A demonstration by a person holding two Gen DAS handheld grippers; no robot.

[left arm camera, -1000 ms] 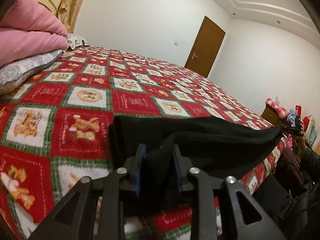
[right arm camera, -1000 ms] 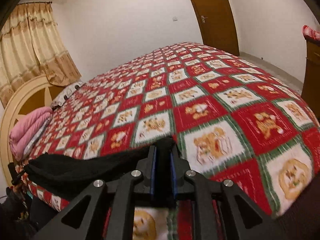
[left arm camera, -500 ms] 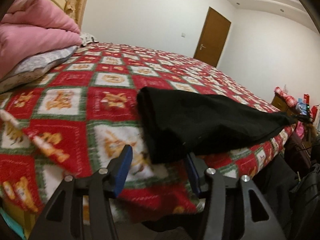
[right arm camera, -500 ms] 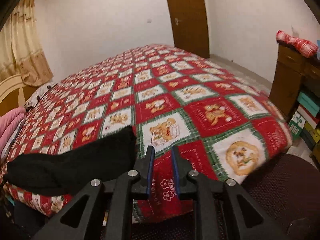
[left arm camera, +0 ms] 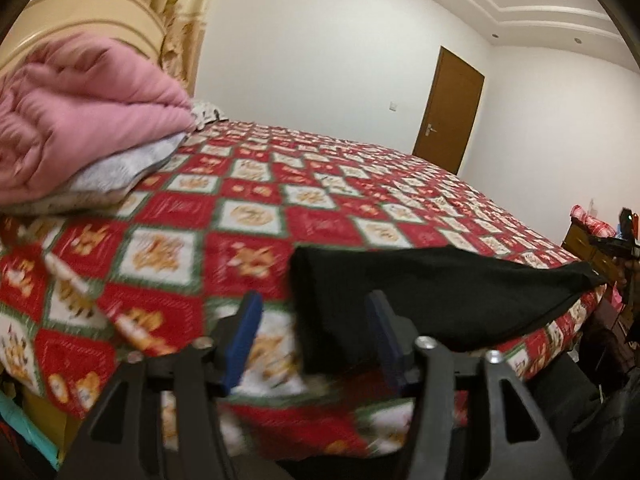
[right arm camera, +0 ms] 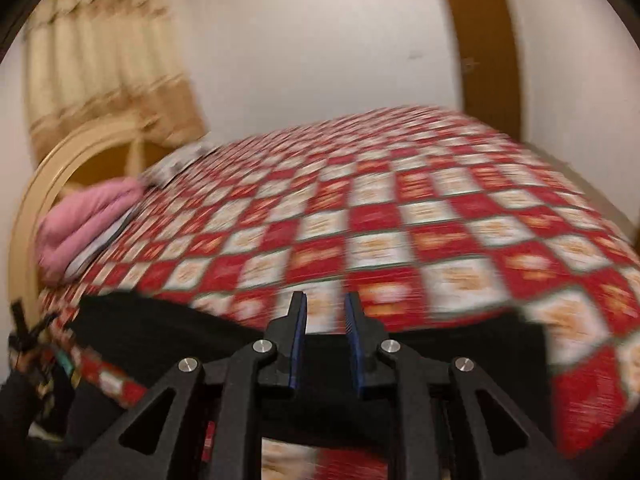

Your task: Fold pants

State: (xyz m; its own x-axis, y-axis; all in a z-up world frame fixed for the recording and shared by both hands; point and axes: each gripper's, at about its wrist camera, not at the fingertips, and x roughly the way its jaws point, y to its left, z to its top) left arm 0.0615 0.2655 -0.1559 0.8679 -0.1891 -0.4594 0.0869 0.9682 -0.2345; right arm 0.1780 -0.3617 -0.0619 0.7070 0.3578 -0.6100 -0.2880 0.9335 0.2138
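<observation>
The black pants (left arm camera: 432, 296) lie folded in a long strip along the near edge of the bed. In the left wrist view my left gripper (left arm camera: 316, 320) is open, its blue-padded fingers (left arm camera: 244, 332) standing on either side of the pants' left end without holding it. In the blurred right wrist view the pants (right arm camera: 160, 332) stretch across the bed edge below my right gripper (right arm camera: 325, 312), which is open by a narrow gap with nothing between the pads, just above the cloth.
The bed has a red and white patterned cover (left arm camera: 280, 216). A pink quilt (left arm camera: 80, 112) and a grey pillow (left arm camera: 120, 172) are stacked at the headboard. A brown door (left arm camera: 448, 108) stands at the far wall. A wooden cabinet (left arm camera: 580, 240) is beside the bed.
Both grippers let go of the pants and pulled back. The left gripper opened wide at the pants' left end. The right gripper swung back over the pants and opened slightly.
</observation>
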